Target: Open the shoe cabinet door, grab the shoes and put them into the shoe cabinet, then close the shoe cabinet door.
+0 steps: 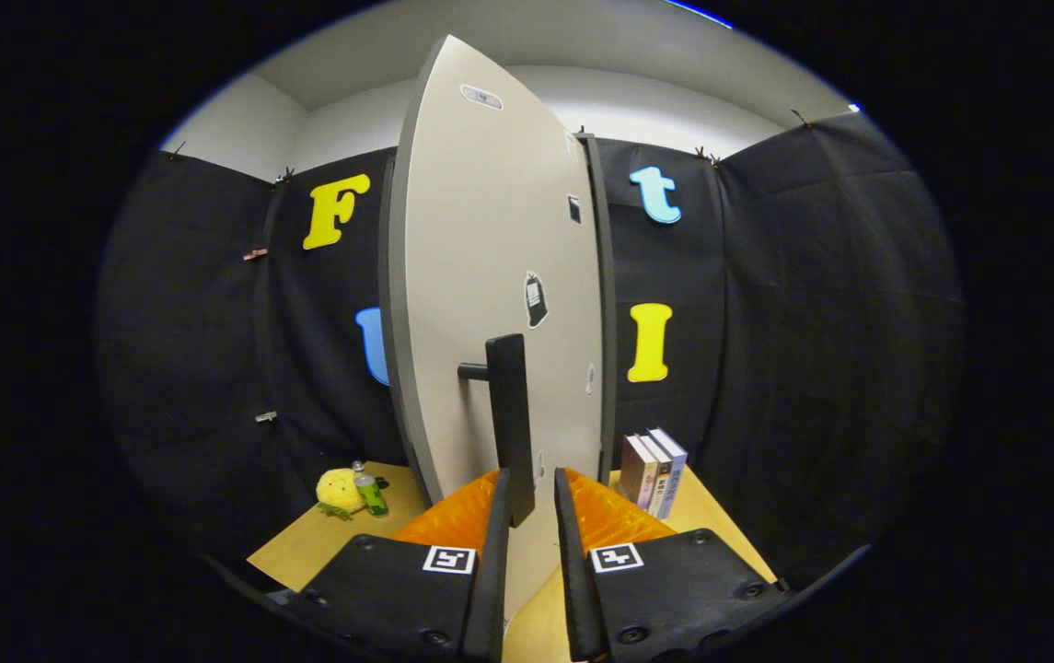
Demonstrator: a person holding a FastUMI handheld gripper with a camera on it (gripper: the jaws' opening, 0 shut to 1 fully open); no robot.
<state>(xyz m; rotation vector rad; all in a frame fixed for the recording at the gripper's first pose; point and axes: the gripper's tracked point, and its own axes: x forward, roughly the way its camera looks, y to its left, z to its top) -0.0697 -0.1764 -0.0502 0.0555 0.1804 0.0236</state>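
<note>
The jaws stand a little apart, and the gripper (531,488) has the lower end of the door handle (510,419) just ahead of its fingers, nearer the left one; whether that finger touches the handle cannot be told, and nothing is pressed from both sides.

The shoe cabinet door (490,276) is a tall, pale grey panel with a darker edge, and it rises straight ahead of the gripper. The handle on it is a dark upright bar held off the panel by a short peg. A few small stickers dot the door face, too small to make out. A narrow dark strip of the cabinet (604,295) shows along the door's right edge; the inside of the cabinet is hidden behind the door.

To the left of the door, on the wooden table (324,543), lie a yellow plush toy (339,490) and a small green bottle (369,493), touching each other. To the right of the door stand several books (653,471), upright and side by side. The door's foot is cut off by the fingers.
</note>
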